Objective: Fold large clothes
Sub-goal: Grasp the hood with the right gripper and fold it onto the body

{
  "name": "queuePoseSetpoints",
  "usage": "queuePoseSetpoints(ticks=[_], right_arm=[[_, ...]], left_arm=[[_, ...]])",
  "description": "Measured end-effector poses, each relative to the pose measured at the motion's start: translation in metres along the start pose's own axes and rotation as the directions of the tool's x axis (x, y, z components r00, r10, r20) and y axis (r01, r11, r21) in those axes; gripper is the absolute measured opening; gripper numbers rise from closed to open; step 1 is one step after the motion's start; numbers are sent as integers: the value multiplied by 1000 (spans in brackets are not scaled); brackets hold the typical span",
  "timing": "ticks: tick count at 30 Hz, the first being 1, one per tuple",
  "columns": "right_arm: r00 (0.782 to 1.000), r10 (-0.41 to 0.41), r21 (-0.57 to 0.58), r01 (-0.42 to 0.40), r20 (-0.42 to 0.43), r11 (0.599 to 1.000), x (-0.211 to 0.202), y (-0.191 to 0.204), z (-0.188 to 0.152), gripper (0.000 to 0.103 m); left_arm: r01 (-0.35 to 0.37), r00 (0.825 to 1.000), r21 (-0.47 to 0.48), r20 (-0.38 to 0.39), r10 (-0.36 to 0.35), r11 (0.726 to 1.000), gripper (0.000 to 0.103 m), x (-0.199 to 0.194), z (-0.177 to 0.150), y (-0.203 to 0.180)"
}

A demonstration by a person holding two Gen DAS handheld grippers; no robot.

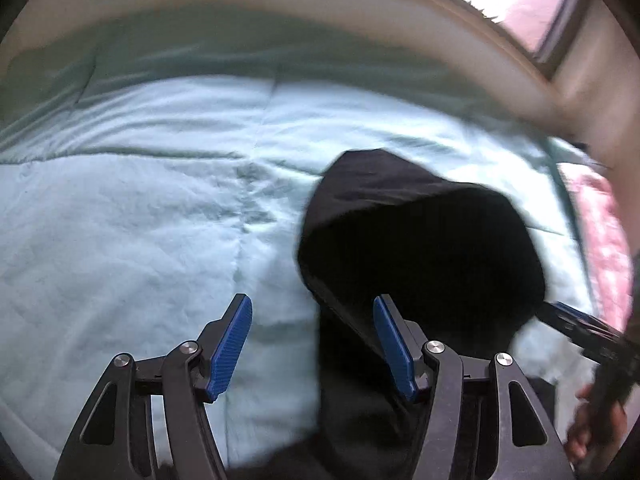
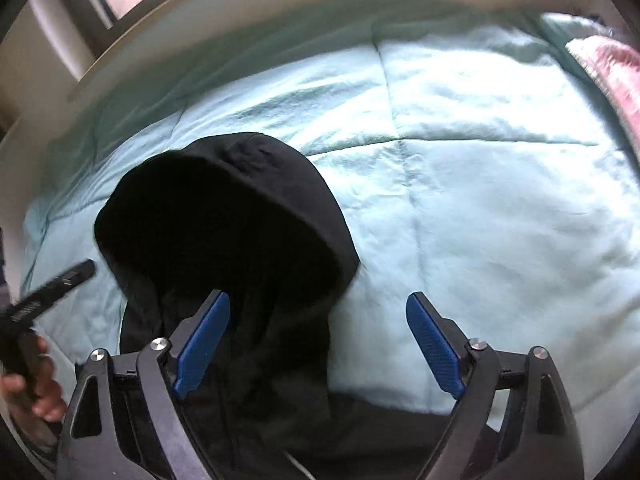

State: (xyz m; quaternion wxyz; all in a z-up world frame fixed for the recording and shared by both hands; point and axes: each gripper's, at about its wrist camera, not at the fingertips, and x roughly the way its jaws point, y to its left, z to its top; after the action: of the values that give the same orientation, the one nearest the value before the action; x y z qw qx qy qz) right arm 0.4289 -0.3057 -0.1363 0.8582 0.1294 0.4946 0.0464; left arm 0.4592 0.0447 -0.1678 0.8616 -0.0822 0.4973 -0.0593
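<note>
Left wrist view: left gripper (image 1: 312, 340) spread wide, holding nothing, above the pale green quilt (image 1: 140, 220); black hooded garment (image 1: 420, 248) lies to its right, hood toward the far side. Right gripper (image 2: 318, 348) also spread and empty — its left finger over the dark cloth. Frames blurred. Judgement: before any fold, flatten the hood and find both shoulders — pinch edges only, not bunched fabric.

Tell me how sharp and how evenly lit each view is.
Left wrist: motion blur smears the window and the black hoodie; the fingers are sharp. Right wrist: crisper, glare whitens the teal comforter; the hood's inside is featureless black. Both bend the bed edge, fisheye.
</note>
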Motion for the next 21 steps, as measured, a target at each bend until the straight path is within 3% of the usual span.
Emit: queuePoseSetpoints(ticks=[2, 3, 4, 5, 6, 7, 10, 11, 13, 14, 15, 18, 21], right_arm=[[1000, -3, 10, 3, -13, 1000, 18, 1, 9, 66], [1000, -16, 5, 16, -18, 1000, 24, 1, 10, 35], [998, -57, -3, 57, -19, 998, 29, 2, 12, 10], [995, -103, -13, 103, 2, 995, 29, 0, 14, 10], [996, -83, -5, 83, 35, 997, 23, -5, 15, 8], [997, -51, 16, 50, 65, 999, 13, -12, 12, 8], [993, -21, 4, 20, 115, 1000, -11, -19, 2, 7], [993, -25, -23, 28, 119, 999, -14, -18, -5, 7], [996, -35, -64, 40, 85, 997, 0, -16, -16, 7], [997, -55, -72, 59, 51, 996, 17, -17, -20, 7], [998, -57, -66, 58, 11, 996, 34, -20, -22, 7], [990, 40, 16, -39, -136, 999, 87, -40, -27, 10], [987, 86, 40, -81, -136, 996, 74, -46, -21, 20]], left_arm=[[-55, 998, -14, -2, 55, 998, 65, 18, 4, 5], [-96, 995, -23, 17, 97, 995, 64, 24, 10, 10], [-105, 994, -45, 25, 106, 993, 52, 26, 12, 16], [-32, 999, -96, 22, 34, 995, 33, 25, 15, 30], [38, 999, -139, 17, -36, 990, 29, 24, 16, 41], [135, 991, -210, 31, -132, 968, 28, 14, 14, 58], [261, 965, -260, 32, -262, 930, 31, -7, 0, 80], [255, 965, -262, 15, -260, 931, 33, -7, -4, 83], [185, 973, -250, -91, -214, 950, 40, 19, -17, 91], [146, 969, -235, -162, -187, 961, 42, 41, -22, 93], [127, 955, -225, -237, -181, 966, 43, 68, -31, 95], [127, 968, -145, -198, -154, 981, 45, 68, -32, 86], [110, 983, -40, -147, -114, 993, 45, 39, -36, 74]])
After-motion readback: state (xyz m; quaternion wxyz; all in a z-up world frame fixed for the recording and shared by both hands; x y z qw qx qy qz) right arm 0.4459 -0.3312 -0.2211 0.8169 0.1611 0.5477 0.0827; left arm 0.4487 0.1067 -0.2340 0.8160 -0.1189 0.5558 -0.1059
